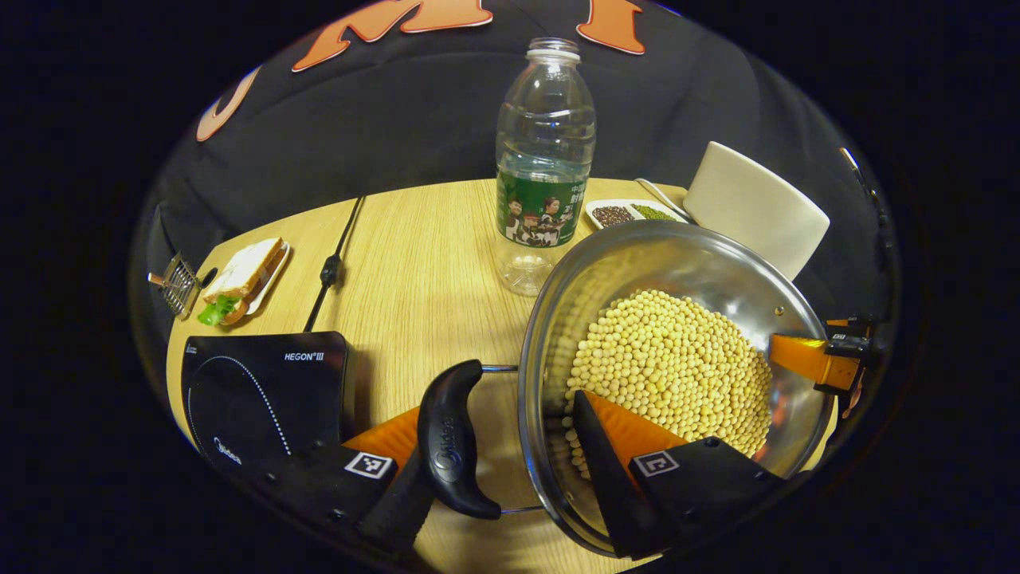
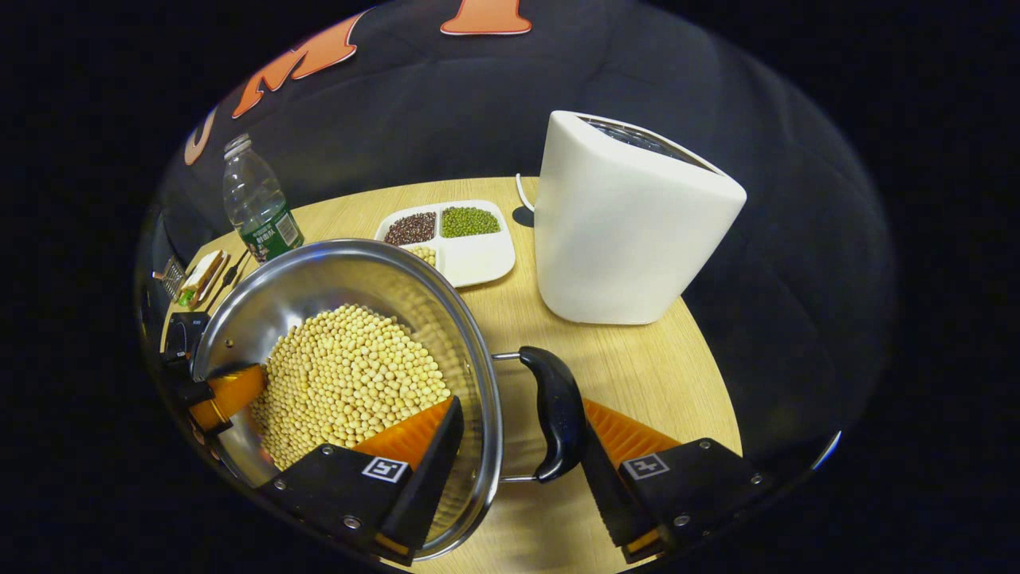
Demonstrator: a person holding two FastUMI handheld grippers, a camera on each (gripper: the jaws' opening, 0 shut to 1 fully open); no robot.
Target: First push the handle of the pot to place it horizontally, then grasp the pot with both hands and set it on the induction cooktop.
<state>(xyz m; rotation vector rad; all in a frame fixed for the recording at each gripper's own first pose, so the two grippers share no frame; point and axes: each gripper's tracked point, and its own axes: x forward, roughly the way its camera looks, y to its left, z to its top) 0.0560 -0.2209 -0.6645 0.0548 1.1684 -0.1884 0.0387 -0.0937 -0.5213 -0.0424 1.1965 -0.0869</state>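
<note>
A steel pot (image 1: 677, 255) full of yellow soybeans (image 1: 677, 367) hangs slightly tilted above the wooden table. My left gripper (image 1: 502, 430) is shut across the pot's black left handle (image 1: 454, 438) and rim, one finger outside the handle and one inside the wall. At the opposite side my right gripper (image 2: 522, 418) clamps the right handle (image 2: 558, 410) and the pot (image 2: 335, 279) wall the same way. Each gripper's inner orange finger shows across the beans in the other's view. The black induction cooktop (image 1: 255, 391) lies just left of the pot.
A water bottle (image 1: 546, 159) stands behind the pot. A white appliance (image 2: 629, 223) and a divided dish of beans (image 2: 470, 255) sit at the back right. A sandwich on a plate (image 1: 243, 275) and the cooktop's cable (image 1: 335, 263) lie at the far left.
</note>
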